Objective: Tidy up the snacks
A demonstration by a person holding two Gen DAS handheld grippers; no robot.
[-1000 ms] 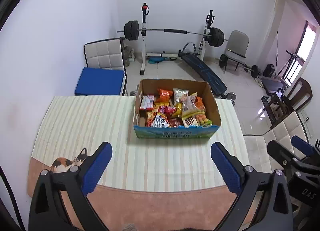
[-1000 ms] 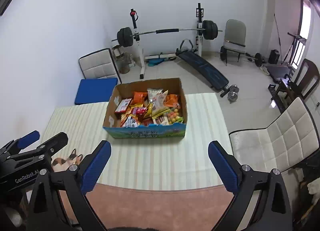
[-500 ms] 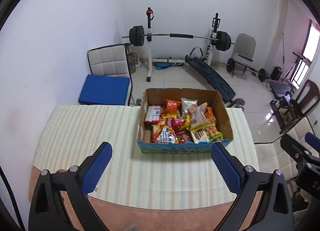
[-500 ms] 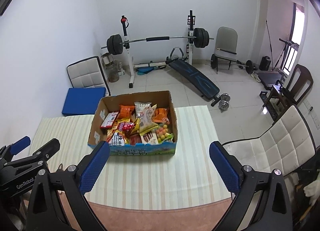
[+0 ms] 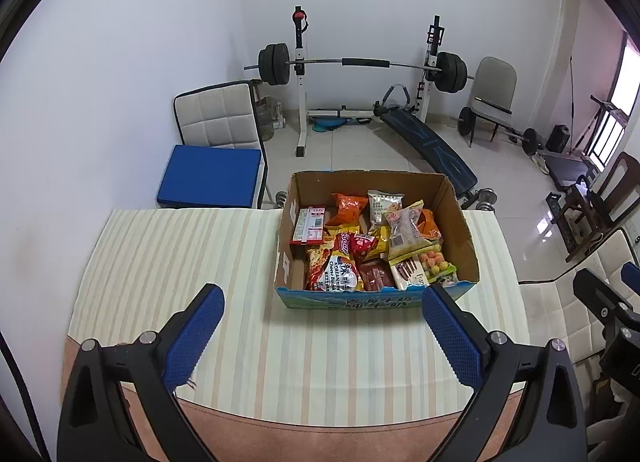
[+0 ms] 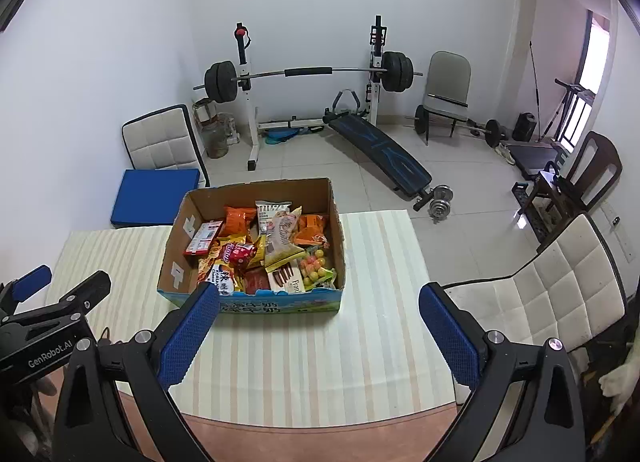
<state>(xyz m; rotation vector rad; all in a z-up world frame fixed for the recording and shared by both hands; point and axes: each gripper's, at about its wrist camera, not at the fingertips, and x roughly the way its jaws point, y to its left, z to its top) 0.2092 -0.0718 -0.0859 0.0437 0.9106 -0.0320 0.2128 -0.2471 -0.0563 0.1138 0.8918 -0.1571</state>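
Note:
An open cardboard box (image 5: 464, 230) (image 6: 338, 230) stands on the far half of a table with a striped cloth (image 5: 180, 254) (image 6: 380, 262). Several snack packets fill it: orange chips (image 5: 349, 204), a red pack (image 5: 362, 244), a noodle bag (image 5: 338, 274), a chocolate-stick pack (image 6: 285, 276), round sweets (image 6: 314, 264). My left gripper (image 5: 320, 332) is open above the near table edge, short of the box. My right gripper (image 6: 318, 332) is open too, nothing between its fingers. In the right wrist view the left gripper (image 6: 52, 294) shows at the left edge.
A chair with a blue cushion (image 5: 210, 176) stands behind the table on the left. A white padded chair (image 6: 552, 282) is close on the right. A barbell rack (image 5: 360, 62), sit-up bench (image 6: 380, 154) and dumbbells (image 6: 440, 198) occupy the floor beyond.
Both grippers have moved forward toward the box, which looks larger and closer now. Both stayed open, and the cat at the table's near left corner has left the views.

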